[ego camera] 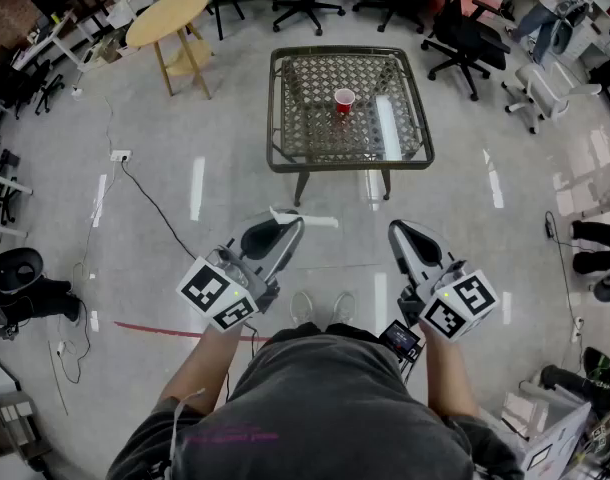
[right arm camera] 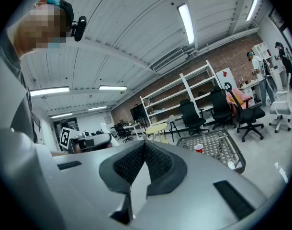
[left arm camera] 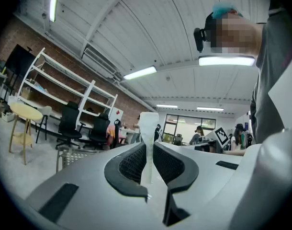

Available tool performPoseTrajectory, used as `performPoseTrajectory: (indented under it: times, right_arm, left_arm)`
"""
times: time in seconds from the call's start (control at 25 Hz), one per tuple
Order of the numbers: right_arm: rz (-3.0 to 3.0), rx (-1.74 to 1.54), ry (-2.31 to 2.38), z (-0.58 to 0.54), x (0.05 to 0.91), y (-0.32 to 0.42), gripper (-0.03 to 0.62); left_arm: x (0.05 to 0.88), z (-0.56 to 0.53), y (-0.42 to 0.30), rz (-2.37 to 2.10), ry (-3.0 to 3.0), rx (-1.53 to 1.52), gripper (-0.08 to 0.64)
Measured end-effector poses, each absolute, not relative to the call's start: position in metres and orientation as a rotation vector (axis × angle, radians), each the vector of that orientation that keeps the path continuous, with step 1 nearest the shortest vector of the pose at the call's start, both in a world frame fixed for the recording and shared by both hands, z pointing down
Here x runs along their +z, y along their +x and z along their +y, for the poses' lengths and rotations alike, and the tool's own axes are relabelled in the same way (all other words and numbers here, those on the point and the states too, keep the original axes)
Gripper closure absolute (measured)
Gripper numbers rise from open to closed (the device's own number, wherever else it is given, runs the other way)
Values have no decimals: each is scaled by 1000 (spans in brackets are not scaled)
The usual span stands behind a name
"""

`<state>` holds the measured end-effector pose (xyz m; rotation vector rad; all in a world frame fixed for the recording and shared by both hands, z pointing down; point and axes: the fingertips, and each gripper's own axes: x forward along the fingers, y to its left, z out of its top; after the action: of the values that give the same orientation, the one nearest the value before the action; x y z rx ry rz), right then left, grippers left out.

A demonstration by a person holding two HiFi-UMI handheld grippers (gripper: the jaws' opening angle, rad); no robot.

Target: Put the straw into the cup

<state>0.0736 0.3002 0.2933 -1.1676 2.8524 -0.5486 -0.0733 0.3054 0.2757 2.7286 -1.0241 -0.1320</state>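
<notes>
As the straw (left arm camera: 148, 123) is clamped in the left gripper (left arm camera: 148, 152) for the far cup (ego camera: 343, 100), the right gripper (right arm camera: 145, 145) is closed, empty.

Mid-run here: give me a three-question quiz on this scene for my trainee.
1. Which gripper clamps the thin white straw? A) left gripper B) right gripper C) neither
2. True or false: the red plastic cup lies tipped on its side.
3. Fill in: the right gripper's jaws are ____, with nothing between them.
Key: 1 A. 2 False: it stands upright on the square lattice-topped table. 3 shut.
</notes>
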Motion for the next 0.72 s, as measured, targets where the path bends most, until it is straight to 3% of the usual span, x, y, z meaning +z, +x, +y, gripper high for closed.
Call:
performPoseTrajectory:
  times: [0.72]
  right_arm:
    - [2782,-612,-1137,282,302,124,577]
  left_arm:
    - [284,296,-35,-1088,2709,-96,509]
